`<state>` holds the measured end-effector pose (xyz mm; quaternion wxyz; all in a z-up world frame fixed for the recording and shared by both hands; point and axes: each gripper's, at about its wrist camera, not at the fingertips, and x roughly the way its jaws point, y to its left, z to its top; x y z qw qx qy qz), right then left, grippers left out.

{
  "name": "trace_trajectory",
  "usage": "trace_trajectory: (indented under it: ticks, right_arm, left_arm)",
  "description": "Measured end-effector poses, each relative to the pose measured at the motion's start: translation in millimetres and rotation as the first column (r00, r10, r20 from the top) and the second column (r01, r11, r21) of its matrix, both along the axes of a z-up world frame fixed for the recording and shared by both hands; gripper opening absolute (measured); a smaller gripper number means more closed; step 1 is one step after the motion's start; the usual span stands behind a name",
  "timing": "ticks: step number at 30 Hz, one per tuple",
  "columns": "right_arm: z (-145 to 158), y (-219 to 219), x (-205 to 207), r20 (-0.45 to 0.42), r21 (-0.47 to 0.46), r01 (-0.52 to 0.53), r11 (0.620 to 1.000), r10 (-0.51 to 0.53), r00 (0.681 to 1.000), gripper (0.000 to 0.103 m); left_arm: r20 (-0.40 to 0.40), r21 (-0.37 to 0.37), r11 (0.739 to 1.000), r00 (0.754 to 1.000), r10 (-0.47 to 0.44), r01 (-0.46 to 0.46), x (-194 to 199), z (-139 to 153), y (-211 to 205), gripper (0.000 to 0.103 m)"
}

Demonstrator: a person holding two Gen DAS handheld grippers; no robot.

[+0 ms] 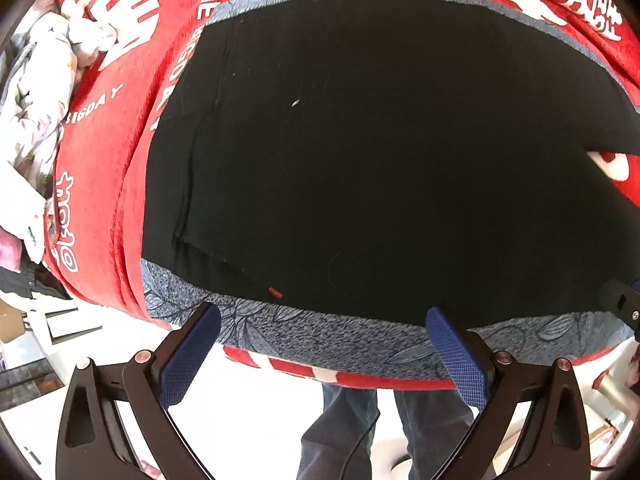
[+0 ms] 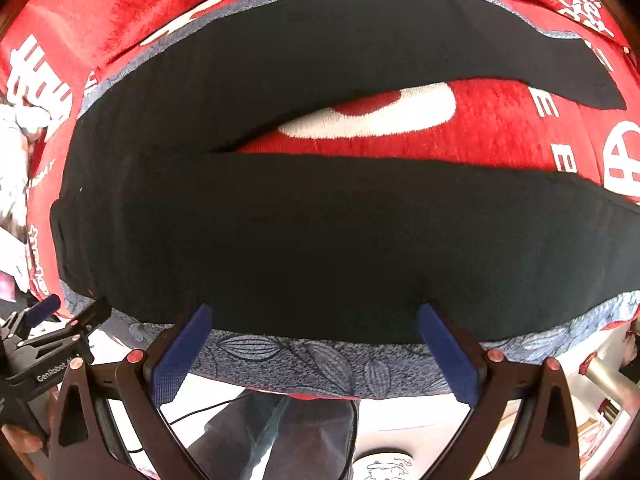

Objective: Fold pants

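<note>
Between the blue ridged pads of the left gripper (image 1: 322, 322), spread wide with nothing in them, lies the near edge of the black pants (image 1: 360, 160), and the jaws hang just over that edge without gripping it. The right gripper (image 2: 314, 318) is likewise wide apart and holds nothing, its pad tips poised at the near hem of the same garment. From the right wrist view the pants (image 2: 320, 240) lie flat with the two legs running off to the right, parted by a wedge of bare cover between them; the nearer leg is broad and fills the middle of the view, the farther one curves along the back. From the left wrist view the wide upper part of the garment fills the frame, with a seam down its left side and a small red mark (image 1: 274, 291) near the near edge. Under the pants is a grey-blue cloth with a leaf pattern (image 1: 320, 340), showing as a band along the near edge and a thin strip along the far edge. Below that is a red plush cover with white lettering (image 1: 100, 152) spread over the tabletop. A bundle of pale flowered fabric (image 1: 36, 112) sits at the far left of the cover. Beneath the tabletop edge the person's legs in dark trousers (image 2: 280, 432) stand on a light floor.
</note>
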<state>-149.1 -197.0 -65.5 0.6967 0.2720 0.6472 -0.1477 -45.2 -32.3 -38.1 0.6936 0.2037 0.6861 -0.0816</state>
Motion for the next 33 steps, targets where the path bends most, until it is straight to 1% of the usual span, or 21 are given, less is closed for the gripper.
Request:
trace_trajectory:
  ticks: [3,8,15,24,26,28,29,30,31,32,33]
  right_arm:
    - [0.0,11.6,4.0,0.003,-0.004,0.001,1.000,0.000,1.000,0.103]
    - [4.9,27.9,1.7,0.039,0.021,0.028,0.999,-0.029,0.999,0.103]
    - [4.3,50.1,-2.1,0.040,0.010,0.044,0.999,-0.044,0.998,0.103]
    - [12.0,55.9,-12.7,0.054,-0.012,0.064,0.998,-0.063,0.997,0.103]
    - [14.4,56.8,-13.5,0.063,-0.010,0.065,0.998,-0.065,0.996,0.103]
    - [16.5,55.6,-16.9,0.104,0.032,0.074,0.997,-0.077,0.992,0.102]
    - [17.1,54.6,-18.0,0.123,0.064,0.077,0.995,-0.085,0.989,0.097]
    - [15.7,52.4,-23.8,0.176,0.157,0.087,0.984,-0.114,0.978,0.090]
    - [12.6,50.5,-30.2,0.214,0.241,0.093,0.966,-0.147,0.966,0.067]
    - [5.3,49.3,-37.2,0.231,0.330,0.100,0.938,-0.183,0.956,0.051]
    - [-4.3,48.3,-46.0,0.228,0.408,0.113,0.906,-0.221,0.948,0.050]
  left_arm:
    - [0.010,-0.020,1.000,1.000,-0.002,0.002,-1.4,3.5,8.5,0.103]
    - [0.015,-0.035,0.999,1.000,-0.020,0.021,-3.1,5.0,20.6,0.103]
    - [0.018,-0.042,0.998,0.999,-0.038,0.039,-0.2,2.0,38.6,0.103]
    - [0.033,-0.063,0.996,0.998,-0.058,0.060,0.7,6.5,45.9,0.103]
    - [0.032,-0.083,0.995,0.998,-0.056,0.059,0.7,7.4,47.8,0.103]
    - [0.030,-0.120,0.991,0.998,-0.048,0.051,1.2,8.8,52.5,0.103]
    - [0.025,-0.153,0.987,0.999,-0.038,0.041,2.7,9.3,56.3,0.103]
    - [0.013,-0.201,0.979,1.000,-0.021,0.023,4.3,9.4,61.9,0.103]
    - [-0.012,-0.252,0.968,1.000,-0.003,0.000,7.0,8.8,68.5,0.103]
    - [-0.045,-0.305,0.952,0.999,0.014,-0.027,9.1,7.4,75.4,0.103]
    - [-0.077,-0.351,0.934,0.996,0.034,-0.059,11.2,5.7,83.2,0.103]
